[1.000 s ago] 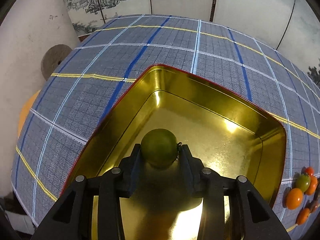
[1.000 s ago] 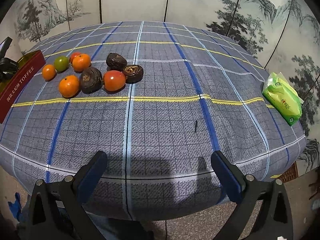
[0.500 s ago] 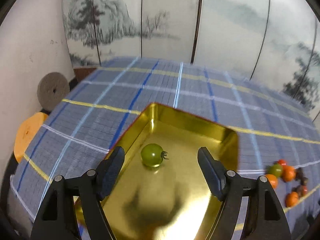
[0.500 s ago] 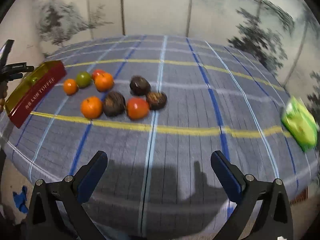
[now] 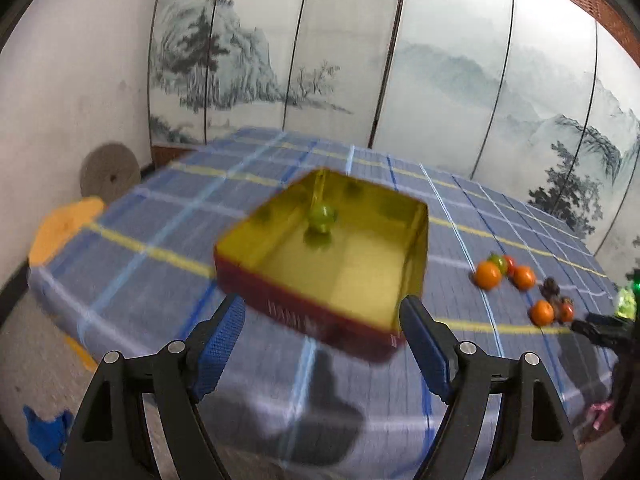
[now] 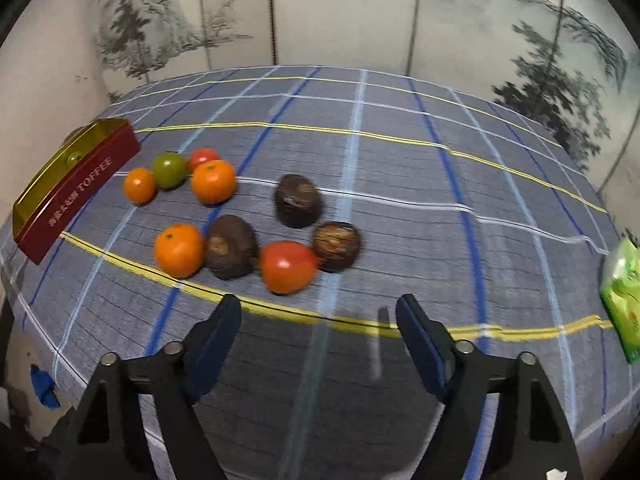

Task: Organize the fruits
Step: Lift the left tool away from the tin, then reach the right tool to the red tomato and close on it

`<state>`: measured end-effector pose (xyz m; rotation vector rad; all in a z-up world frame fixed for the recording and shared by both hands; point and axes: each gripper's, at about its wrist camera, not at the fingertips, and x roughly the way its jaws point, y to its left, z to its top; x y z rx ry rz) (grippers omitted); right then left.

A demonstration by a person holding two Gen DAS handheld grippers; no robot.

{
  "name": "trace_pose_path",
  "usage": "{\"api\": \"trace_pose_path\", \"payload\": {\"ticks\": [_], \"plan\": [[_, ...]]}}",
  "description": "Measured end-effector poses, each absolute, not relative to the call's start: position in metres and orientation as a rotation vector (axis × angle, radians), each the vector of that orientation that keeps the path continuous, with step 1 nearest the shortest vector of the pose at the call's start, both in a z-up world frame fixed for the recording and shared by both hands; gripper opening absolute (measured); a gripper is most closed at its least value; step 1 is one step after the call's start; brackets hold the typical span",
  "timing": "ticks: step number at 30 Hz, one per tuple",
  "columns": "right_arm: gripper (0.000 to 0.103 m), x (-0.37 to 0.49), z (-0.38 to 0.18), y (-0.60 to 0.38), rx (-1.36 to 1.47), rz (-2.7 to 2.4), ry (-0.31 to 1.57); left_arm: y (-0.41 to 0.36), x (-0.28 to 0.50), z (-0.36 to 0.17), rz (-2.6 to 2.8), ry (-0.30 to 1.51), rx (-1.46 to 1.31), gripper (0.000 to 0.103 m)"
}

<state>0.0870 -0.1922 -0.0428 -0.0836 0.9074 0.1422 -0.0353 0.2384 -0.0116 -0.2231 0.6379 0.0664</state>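
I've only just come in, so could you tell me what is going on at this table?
A person with a gripper in each hand is sorting fruit into a gold-lined toffee tin. One green tomato already lies inside it. The left gripper is empty, its jaws opening, short of the tin. The right gripper, also empty with jaws closing, points at the loose fruit on the checked tablecloth: the red tomato is nearest, beside dark brown fruits and oranges.

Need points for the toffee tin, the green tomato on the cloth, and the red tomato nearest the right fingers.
toffee tin (image 6: 80, 194): right wrist view, on its red lettered side wall.
green tomato (image 6: 169, 169): right wrist view, middle of its skin.
red tomato (image 6: 287, 267): right wrist view, centre of its front face.
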Motion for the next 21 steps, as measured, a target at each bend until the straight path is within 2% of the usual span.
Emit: {"api": "trace_pose_path", "payload": {"ticks": [1, 2, 4, 5, 10, 13, 21], "plan": [[0.056, 0.092, -0.046, -0.188, -0.082, 0.146, 0.919, 0.237, -0.039, -0.018, 0.067, 0.655, -0.235, 0.080], [0.051, 0.096, -0.049, -0.185, -0.075, 0.152, 0.930, 0.236, -0.042, -0.023, 0.065, 0.668, -0.248, 0.080], [0.048, 0.104, -0.053, -0.183, -0.058, 0.155, 0.944, 0.233, -0.047, -0.033, 0.049, 0.697, -0.268, 0.080], [0.042, 0.107, -0.054, -0.182, -0.059, 0.151, 0.949, 0.231, -0.050, -0.038, 0.047, 0.704, -0.270, 0.080], [0.041, 0.123, -0.056, -0.182, -0.045, 0.136, 0.965, 0.225, -0.063, -0.055, 0.034, 0.735, -0.317, 0.080], [0.031, 0.129, -0.058, -0.180, -0.050, 0.138, 0.964, 0.219, -0.070, -0.060, 0.033, 0.741, -0.323, 0.080], [0.029, 0.111, -0.048, -0.183, -0.009, 0.138, 0.913, 0.207, -0.089, -0.050, 0.031, 0.686, -0.281, 0.080]]}}
